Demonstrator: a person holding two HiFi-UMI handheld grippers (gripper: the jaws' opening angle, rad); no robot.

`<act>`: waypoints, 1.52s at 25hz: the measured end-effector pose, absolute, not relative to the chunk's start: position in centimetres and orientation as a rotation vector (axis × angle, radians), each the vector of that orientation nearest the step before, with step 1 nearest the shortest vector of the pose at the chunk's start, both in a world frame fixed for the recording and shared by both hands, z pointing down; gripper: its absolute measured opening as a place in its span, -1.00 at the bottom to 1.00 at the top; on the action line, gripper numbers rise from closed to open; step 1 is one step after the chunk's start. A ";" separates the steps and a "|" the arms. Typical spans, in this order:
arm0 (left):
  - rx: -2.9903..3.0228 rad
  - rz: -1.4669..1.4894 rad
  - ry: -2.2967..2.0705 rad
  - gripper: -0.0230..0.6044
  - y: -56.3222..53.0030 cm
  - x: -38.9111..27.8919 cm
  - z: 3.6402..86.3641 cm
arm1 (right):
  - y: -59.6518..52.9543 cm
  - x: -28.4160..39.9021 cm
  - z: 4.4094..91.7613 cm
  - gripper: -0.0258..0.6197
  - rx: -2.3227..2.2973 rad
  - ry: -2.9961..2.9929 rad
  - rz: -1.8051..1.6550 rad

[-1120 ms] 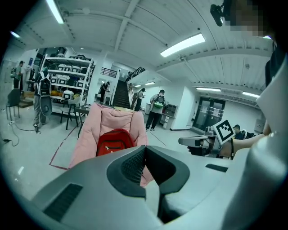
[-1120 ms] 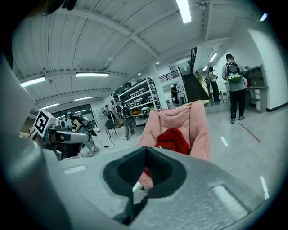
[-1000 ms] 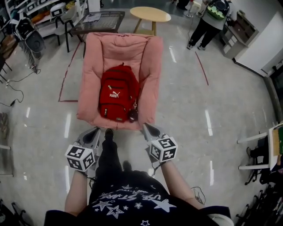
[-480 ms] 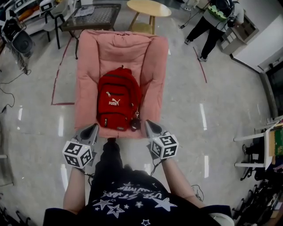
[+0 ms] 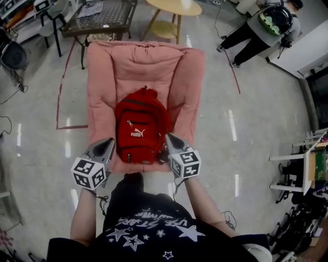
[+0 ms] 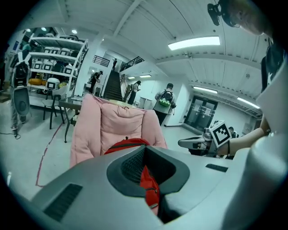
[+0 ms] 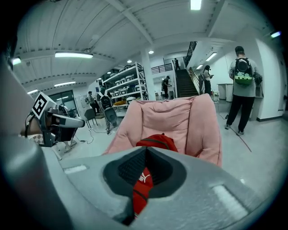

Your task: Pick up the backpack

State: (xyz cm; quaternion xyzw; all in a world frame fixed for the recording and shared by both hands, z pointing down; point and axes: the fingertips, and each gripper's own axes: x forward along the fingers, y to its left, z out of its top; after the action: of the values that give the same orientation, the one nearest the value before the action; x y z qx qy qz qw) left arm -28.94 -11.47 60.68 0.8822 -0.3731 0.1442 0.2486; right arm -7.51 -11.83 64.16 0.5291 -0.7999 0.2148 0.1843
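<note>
A red backpack (image 5: 141, 130) lies on the seat of a pink padded armchair (image 5: 143, 66), top handle toward the backrest. My left gripper (image 5: 109, 142) is shut and empty, its tip over the seat's front left edge, just left of the backpack's bottom. The right gripper (image 5: 169, 137), also shut and empty, is close beside the bottom right corner. In the left gripper view the backpack (image 6: 128, 144) shows just beyond the closed left gripper (image 6: 145, 150). The right gripper view shows the backpack (image 7: 155, 141) past the closed right gripper (image 7: 146, 152).
Behind the armchair stand a round wooden table (image 5: 173, 7) and a dark low table (image 5: 100, 15). A person in black with a green backpack (image 5: 266, 25) stands at the back right. Red tape (image 5: 60, 92) marks the floor at the left. White furniture (image 5: 302, 169) is at the right.
Both grippers have moved forward together from short of the armchair's front edge to either side of the backpack's bottom. Both stayed shut.
</note>
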 end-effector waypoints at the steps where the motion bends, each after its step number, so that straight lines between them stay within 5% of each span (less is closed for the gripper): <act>1: 2.407 0.408 -0.989 -0.90 -12.3 -28.9 61.1 | -12.7 -7.7 64.4 -0.92 1.499 -2.241 0.611; 5: 2.419 0.467 -0.899 -0.90 -15.1 -28.3 63.2 | -15.7 -7.8 65.5 -0.91 1.531 -2.189 0.609; 6: 2.414 0.474 -0.880 -0.90 -15.9 -28.2 63.7 | -16.4 -7.9 65.9 -0.76 1.527 -2.183 0.613; 7: 2.408 0.479 -0.853 -0.90 -16.6 -28.0 64.2 | -17.2 -8.0 66.2 -0.41 1.515 -2.180 0.621; 11: 2.433 0.531 -0.726 -0.85 -19.5 -26.8 66.5 | -19.7 -8.5 67.8 -0.05 1.438 -2.160 0.618; 13: 2.471 0.567 -0.691 -0.37 -21.2 -26.3 67.8 | -20.8 -8.6 68.9 0.26 1.402 -2.139 0.589; 16: 2.484 0.657 -0.663 -0.11 -23.7 -25.8 70.9 | -22.4 -8.7 71.6 0.47 1.347 -2.104 0.568; 20: 2.484 0.785 -0.669 0.15 -26.9 -25.7 75.1 | -24.7 -8.7 73.7 0.48 1.306 -2.056 0.530; 36: 2.507 1.130 -0.543 0.15 -35.1 -24.0 88.7 | -31.9 -8.3 82.6 0.46 1.165 -1.926 0.365; 38: 2.518 1.137 -0.513 0.15 -35.5 -23.2 89.7 | -32.5 -8.7 83.0 0.29 1.160 -1.930 0.356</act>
State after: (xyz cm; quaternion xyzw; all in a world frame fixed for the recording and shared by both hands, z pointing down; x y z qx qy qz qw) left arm -23.24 -35.47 89.73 0.8838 -0.1800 0.3992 0.1649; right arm -8.66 -32.47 83.01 0.4623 -0.7691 0.1418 0.4179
